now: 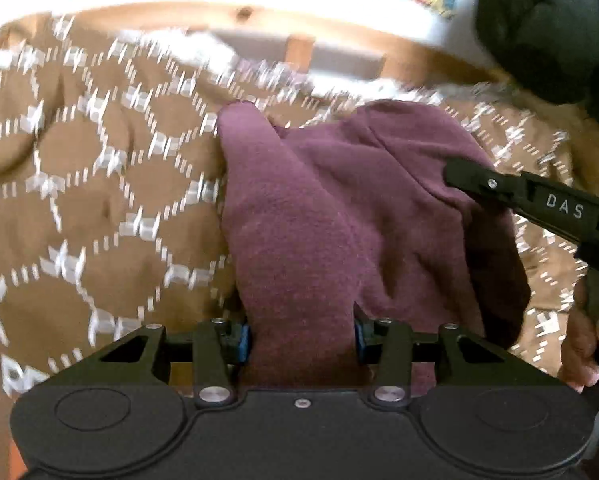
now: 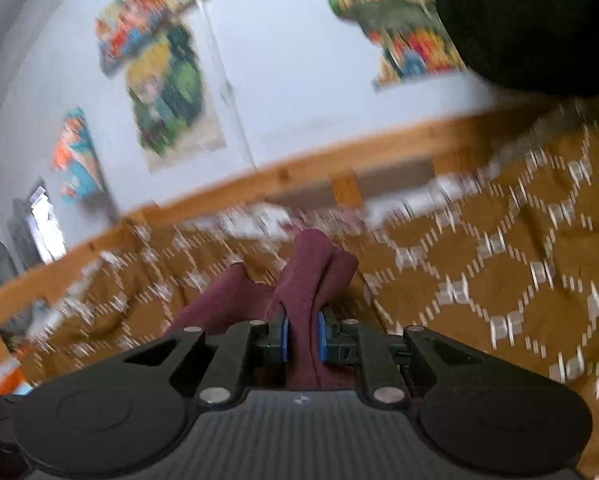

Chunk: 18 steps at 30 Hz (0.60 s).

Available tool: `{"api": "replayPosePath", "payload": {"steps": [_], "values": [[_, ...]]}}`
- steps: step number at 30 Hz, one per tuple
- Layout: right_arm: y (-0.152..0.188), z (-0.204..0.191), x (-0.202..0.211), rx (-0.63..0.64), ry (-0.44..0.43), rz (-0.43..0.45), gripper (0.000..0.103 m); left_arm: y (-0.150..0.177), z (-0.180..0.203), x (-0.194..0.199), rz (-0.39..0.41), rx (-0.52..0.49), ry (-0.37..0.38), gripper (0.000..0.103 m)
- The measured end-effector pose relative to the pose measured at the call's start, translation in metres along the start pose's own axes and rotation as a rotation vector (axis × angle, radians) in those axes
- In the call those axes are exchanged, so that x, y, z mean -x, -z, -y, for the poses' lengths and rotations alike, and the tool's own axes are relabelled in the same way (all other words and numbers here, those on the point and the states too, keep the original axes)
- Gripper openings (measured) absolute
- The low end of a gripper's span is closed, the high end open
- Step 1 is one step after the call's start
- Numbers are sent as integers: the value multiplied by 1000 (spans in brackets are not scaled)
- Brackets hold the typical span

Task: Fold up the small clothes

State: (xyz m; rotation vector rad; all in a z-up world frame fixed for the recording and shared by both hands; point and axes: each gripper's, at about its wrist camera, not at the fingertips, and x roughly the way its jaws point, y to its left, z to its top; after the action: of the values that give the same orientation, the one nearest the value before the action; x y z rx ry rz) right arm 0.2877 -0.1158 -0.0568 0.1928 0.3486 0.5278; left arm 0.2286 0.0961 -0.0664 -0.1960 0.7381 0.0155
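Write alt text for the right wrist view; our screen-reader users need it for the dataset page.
The right gripper pinches a bunched fold of maroon cloth between its blue pads, above a mustard bedspread with a white lattice pattern. Behind run a wooden bed rail and a pale wall with blurred colourful posters.

My right wrist view is smeared: the posters (image 2: 163,92) on the wall are too blurred to read. The maroon garment (image 1: 339,220) runs down behind my left gripper (image 1: 301,340), its lower end hidden. A black shape (image 2: 531,20) is cut off at the top right corner; I cannot tell what it is.
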Motion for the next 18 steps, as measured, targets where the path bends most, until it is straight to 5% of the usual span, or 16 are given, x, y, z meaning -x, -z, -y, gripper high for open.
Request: {"api": "replayPosePath", "payload": {"steps": [18], "values": [[21, 32, -13, -78, 129, -80, 24, -2, -21, -2, -48, 122, 18, 72]]}}
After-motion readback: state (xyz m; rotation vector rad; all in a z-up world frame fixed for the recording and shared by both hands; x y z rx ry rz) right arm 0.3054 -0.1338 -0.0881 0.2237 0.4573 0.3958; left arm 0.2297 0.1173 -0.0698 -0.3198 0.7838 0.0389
